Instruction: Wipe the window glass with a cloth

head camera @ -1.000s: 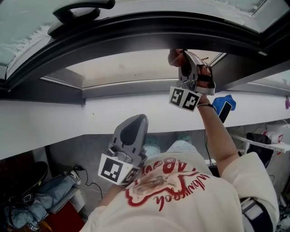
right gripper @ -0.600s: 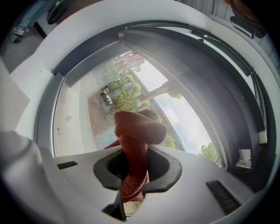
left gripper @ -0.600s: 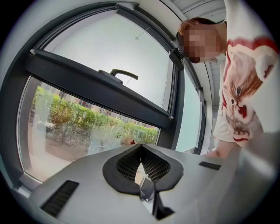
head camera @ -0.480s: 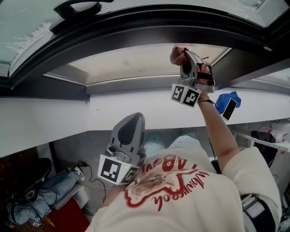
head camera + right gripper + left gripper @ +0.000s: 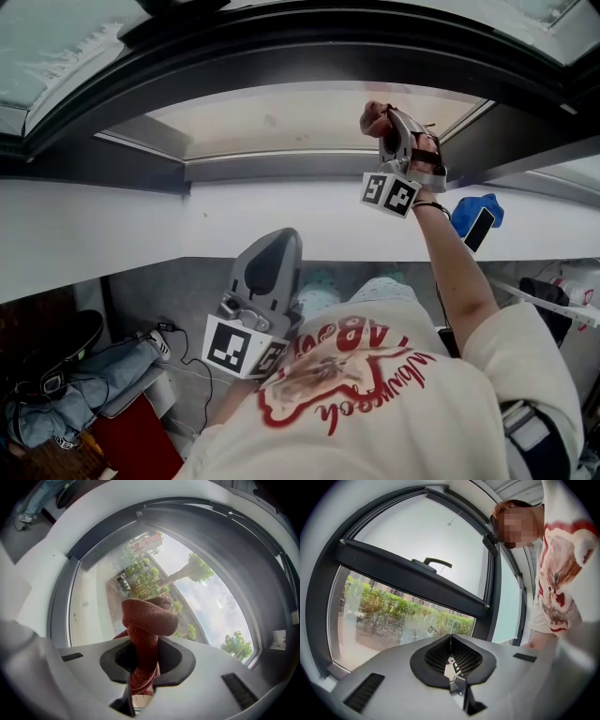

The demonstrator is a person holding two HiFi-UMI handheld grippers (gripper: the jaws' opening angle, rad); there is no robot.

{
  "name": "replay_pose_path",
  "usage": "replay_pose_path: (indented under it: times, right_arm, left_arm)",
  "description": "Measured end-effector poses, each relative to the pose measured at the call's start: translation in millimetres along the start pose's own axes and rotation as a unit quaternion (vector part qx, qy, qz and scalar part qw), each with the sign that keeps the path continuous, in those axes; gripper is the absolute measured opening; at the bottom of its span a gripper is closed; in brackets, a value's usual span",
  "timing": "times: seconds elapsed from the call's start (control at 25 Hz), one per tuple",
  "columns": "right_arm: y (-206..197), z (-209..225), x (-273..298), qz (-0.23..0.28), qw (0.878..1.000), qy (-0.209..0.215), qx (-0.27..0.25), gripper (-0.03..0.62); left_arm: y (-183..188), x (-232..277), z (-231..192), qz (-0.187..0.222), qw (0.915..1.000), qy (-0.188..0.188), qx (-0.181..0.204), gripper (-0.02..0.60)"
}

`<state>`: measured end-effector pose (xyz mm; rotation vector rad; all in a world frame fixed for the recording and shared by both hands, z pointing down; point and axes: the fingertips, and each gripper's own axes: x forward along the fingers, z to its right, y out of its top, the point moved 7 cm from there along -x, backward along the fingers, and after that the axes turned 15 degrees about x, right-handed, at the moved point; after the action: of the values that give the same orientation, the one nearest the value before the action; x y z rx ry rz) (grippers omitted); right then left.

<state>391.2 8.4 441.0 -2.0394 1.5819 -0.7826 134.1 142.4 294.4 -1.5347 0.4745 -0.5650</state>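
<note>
Right gripper (image 5: 382, 122), jaws clamped on a bunched red cloth (image 5: 146, 620) held up at the window glass (image 5: 96, 606), and left gripper (image 5: 451, 663) low, jaws together on nothing: a narrow pinch may slip under wiping pressure, letting bare jaws scrape the pane.

Only a small wad of the red cloth (image 5: 374, 119) showed past the right gripper (image 5: 390, 122) in the head view, the rest hidden behind the tool. In the right gripper view its lower end was lost between the jaws clamped on it. The window handle (image 5: 178, 6) was cut off by the head view's top edge.
</note>
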Motion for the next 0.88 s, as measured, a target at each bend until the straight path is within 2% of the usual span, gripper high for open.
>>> replay_pose_path:
  times: [0.36,0.88]
  right_arm:
    - [-4,-6,3,-0.001,1.000,0.003,0.019,0.069]
    - [-12,-18,6,-0.014,1.000,0.021,0.013,0.070]
  left_arm:
    - [0,-1,4,0.000,1.0000,0.005,0.001,0.021]
    - [0,-4,2,-0.004,0.9999,0.010,0.004,0.021]
